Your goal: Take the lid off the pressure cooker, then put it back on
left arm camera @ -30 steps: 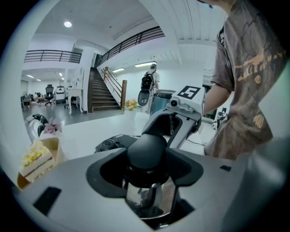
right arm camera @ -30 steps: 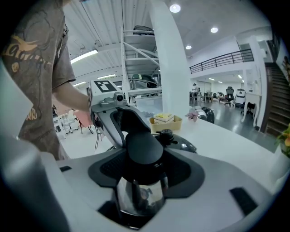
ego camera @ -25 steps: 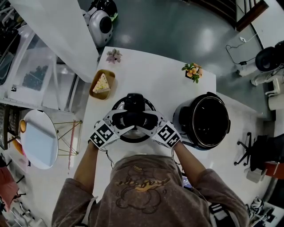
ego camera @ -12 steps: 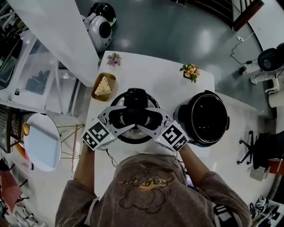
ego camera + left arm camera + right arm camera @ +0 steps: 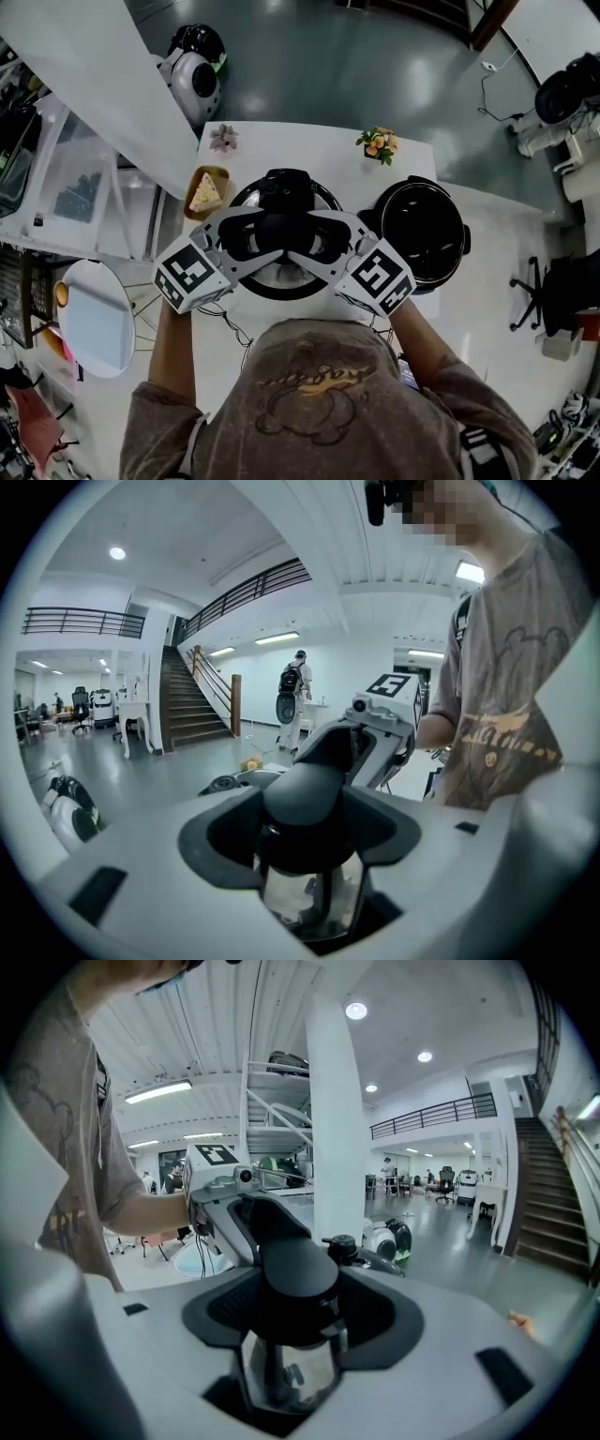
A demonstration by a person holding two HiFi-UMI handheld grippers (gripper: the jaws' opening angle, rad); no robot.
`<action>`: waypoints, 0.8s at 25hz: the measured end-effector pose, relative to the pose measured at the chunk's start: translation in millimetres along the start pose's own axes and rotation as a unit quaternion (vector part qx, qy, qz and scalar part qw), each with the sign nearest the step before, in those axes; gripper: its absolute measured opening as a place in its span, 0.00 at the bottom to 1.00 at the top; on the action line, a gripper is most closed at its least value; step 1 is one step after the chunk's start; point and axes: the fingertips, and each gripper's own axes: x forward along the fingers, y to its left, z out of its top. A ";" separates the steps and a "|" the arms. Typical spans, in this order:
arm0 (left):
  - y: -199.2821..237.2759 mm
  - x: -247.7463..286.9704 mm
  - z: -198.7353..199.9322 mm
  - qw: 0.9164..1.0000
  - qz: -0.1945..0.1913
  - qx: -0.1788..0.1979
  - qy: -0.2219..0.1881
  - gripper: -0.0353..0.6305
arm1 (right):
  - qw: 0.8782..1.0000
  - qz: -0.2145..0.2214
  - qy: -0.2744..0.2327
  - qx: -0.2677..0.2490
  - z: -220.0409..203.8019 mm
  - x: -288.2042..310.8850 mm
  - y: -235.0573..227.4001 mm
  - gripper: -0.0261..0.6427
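Left gripper [image 5: 305, 819] and right gripper [image 5: 295, 1305] clamp the lid's [image 5: 281, 282] knob [image 5: 285, 229] (smooth, black).

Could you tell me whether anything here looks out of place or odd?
Nothing is spilled or damaged. Only the lid is off: the left gripper and right gripper both clamp its handle, holding it beside the open pot.
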 end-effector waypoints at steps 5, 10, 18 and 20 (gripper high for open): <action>-4.7 30.6 33.0 0.999 -0.027 0.024 -0.006 0.46 | 0.999 -0.041 0.000 -0.003 6.5 -37.8 -26.1 0.42; -22.0 75.9 61.7 0.996 -0.074 0.044 -0.015 0.46 | 0.996 -0.092 0.001 0.008 -2.4 -86.3 -51.4 0.42; -61.2 156.3 99.0 0.984 -0.161 0.080 -0.015 0.46 | 0.983 -0.179 0.002 0.042 -31.7 -169.7 -84.8 0.42; -72.3 174.7 106.3 0.980 -0.181 0.088 -0.013 0.46 | 0.979 -0.199 0.003 0.049 -39.9 -189.6 -90.7 0.42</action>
